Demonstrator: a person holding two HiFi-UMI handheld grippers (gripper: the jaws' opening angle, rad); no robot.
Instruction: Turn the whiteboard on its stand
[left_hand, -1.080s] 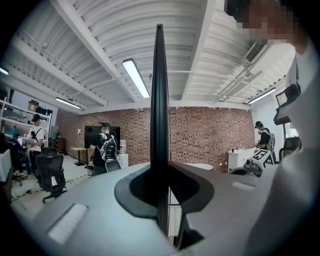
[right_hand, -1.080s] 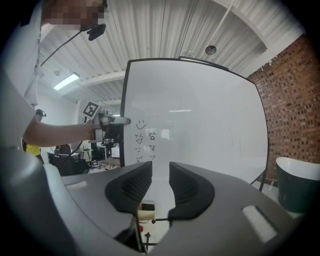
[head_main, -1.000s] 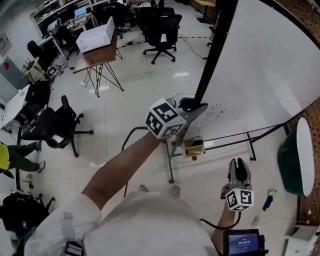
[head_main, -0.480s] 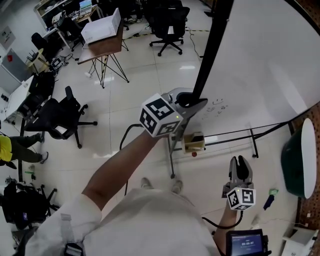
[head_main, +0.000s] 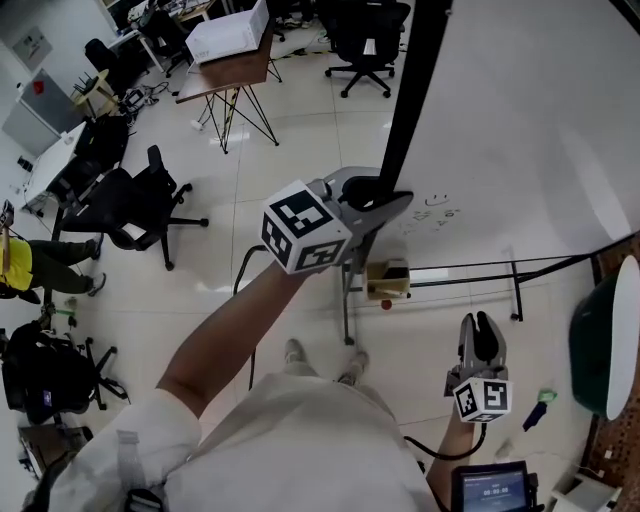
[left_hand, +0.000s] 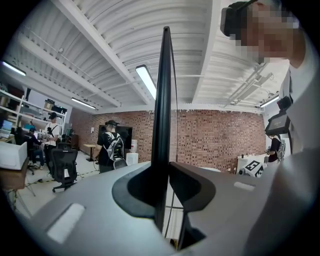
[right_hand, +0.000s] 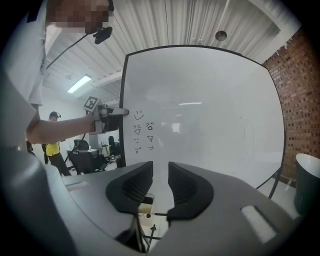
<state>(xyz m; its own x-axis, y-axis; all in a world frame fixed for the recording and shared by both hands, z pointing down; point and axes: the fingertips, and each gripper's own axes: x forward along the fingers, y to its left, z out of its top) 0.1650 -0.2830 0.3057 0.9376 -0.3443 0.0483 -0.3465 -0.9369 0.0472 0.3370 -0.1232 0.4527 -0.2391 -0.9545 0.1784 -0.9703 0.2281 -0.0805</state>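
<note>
Currently the left gripper (head_main: 388, 196) straddles the black edge of the whiteboard (head_main: 520, 120), which is upright on its stand (head_main: 346, 305). Its jaws have just been opening, edge loose between them. Right gripper (head_main: 482, 324): jaws slightly apart, empty.

Whiteboard (head_main: 530, 110): white, framed black. Left gripper (head_main: 388, 200): grey; cube marked in black-white squares. Wall (left_hand: 220, 140): red brick. Floor (head_main: 290, 170): white. Chairs (head_main: 130, 205): black. Bin (head_main: 588, 350): green.

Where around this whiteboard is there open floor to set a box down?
Bare floor lies between the wooden table, the office chair and the whiteboard. Crowded: under the board, around its stand legs, and beside the green bin.
</note>
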